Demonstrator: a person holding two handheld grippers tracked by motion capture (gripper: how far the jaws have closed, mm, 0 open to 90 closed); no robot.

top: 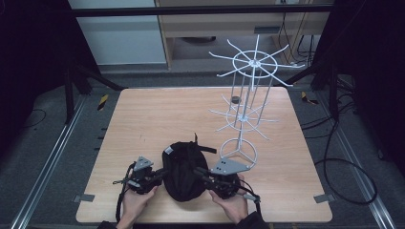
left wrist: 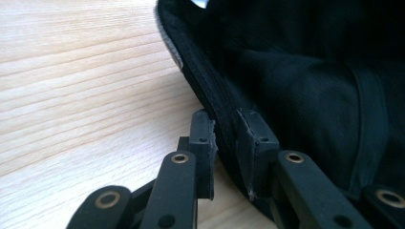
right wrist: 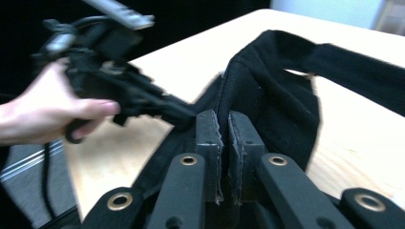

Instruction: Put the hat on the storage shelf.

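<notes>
A black cloth cap (top: 184, 179) lies near the front edge of the wooden table (top: 157, 114), with a strap loop at its far side. My left gripper (top: 162, 174) reaches in from the cap's left. In the left gripper view it (left wrist: 225, 138) is shut on the cap's stitched rim (left wrist: 210, 90). My right gripper (top: 199, 172) comes in from the cap's right. In the right gripper view it (right wrist: 224, 129) is pinched shut on a raised fold of the cap (right wrist: 277, 95). The left gripper (right wrist: 184, 114) and the hand holding it appear beyond, blurred.
A tall white wire display rack (top: 248, 95) with spoked arms stands on the table's right half, its ring base (top: 239, 152) close behind my right gripper. A small dark round object (top: 235, 99) sits near the rack at the back. Dark frame posts flank the table.
</notes>
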